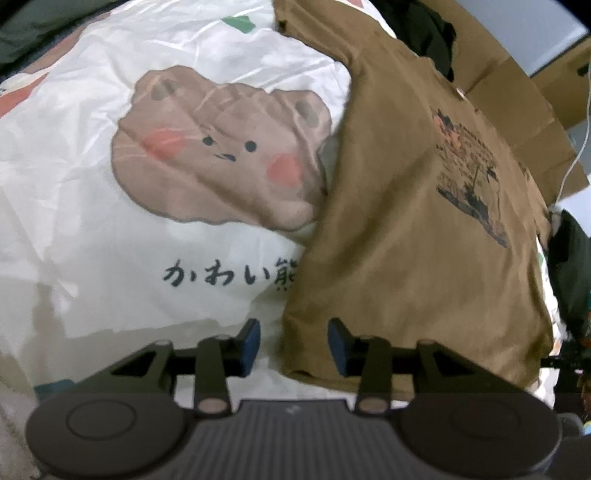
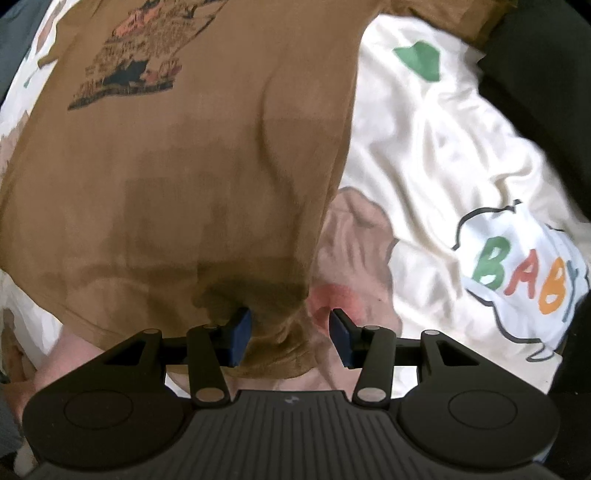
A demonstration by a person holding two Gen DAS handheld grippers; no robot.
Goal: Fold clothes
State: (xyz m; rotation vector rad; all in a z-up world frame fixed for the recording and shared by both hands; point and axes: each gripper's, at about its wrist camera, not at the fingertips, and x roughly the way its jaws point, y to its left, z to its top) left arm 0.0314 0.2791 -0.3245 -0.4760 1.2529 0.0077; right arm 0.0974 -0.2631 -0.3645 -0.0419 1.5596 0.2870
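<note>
A brown T-shirt [image 1: 413, 221] with a dark printed picture lies spread on a white bedsheet [image 1: 92, 184] that has a cartoon bear print. My left gripper [image 1: 293, 345] is open, low over the shirt's bottom left corner, with the hem edge between its blue pads. In the right wrist view the same shirt [image 2: 177, 184] fills the upper left. My right gripper [image 2: 290, 338] is open at the shirt's bottom right corner, and bunched hem cloth lies between its fingers.
Cardboard boxes [image 1: 517, 110] and dark clothing [image 1: 424, 33] lie beyond the shirt at the back right. A white cable [image 1: 576, 155] hangs at the right. The sheet in the right wrist view [image 2: 443, 166] carries a "BABY" print, with dark fabric [image 2: 546, 92] at its far right.
</note>
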